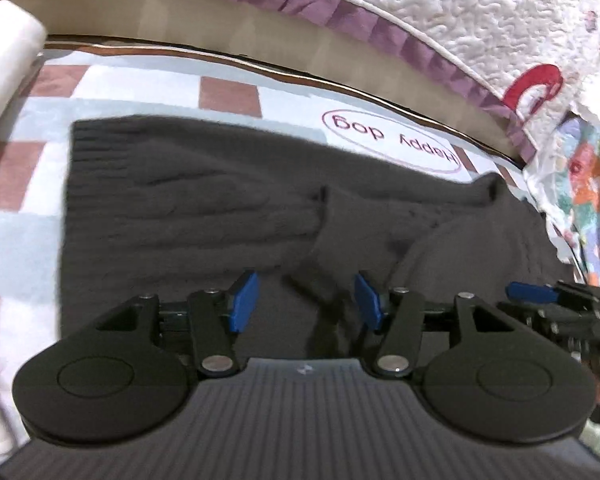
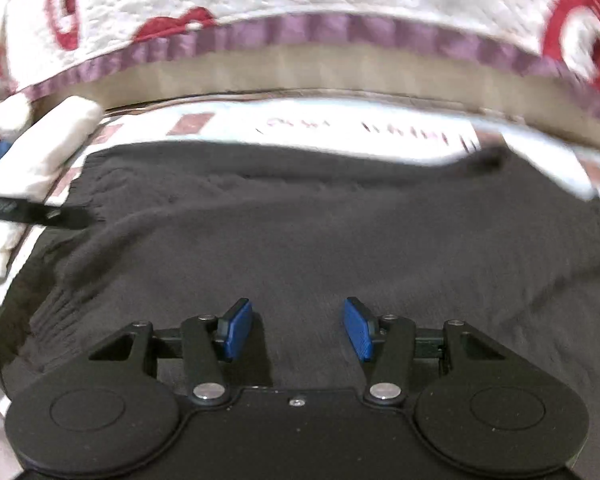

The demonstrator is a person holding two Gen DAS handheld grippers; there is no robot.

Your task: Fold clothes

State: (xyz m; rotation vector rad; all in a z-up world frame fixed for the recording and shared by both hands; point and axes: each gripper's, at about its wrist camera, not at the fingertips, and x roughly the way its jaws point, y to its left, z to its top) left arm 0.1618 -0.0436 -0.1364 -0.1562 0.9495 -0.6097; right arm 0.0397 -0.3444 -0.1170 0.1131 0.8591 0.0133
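Note:
A dark grey knit sweater [image 1: 204, 208] lies spread on a checked pink, blue and white cloth [image 1: 228, 96], one sleeve folded across its body. My left gripper [image 1: 306, 300] is open just above the sweater, over the sleeve cuff, holding nothing. The right gripper shows at the right edge of the left wrist view [image 1: 540, 296]. In the right wrist view the sweater [image 2: 340, 232] fills the middle. My right gripper [image 2: 298, 328] is open and empty, low over the fabric. The left gripper's tip [image 2: 40, 212] shows at the left edge of that view.
A quilted white bedspread with purple trim [image 1: 460, 20] hangs over the far edge, above a beige band [image 2: 340, 68]. A white rolled cloth [image 1: 4, 52] lies at the far left. A floral fabric [image 1: 588, 184] sits at the right. The cloth bears a "Happy dog" print [image 1: 392, 140].

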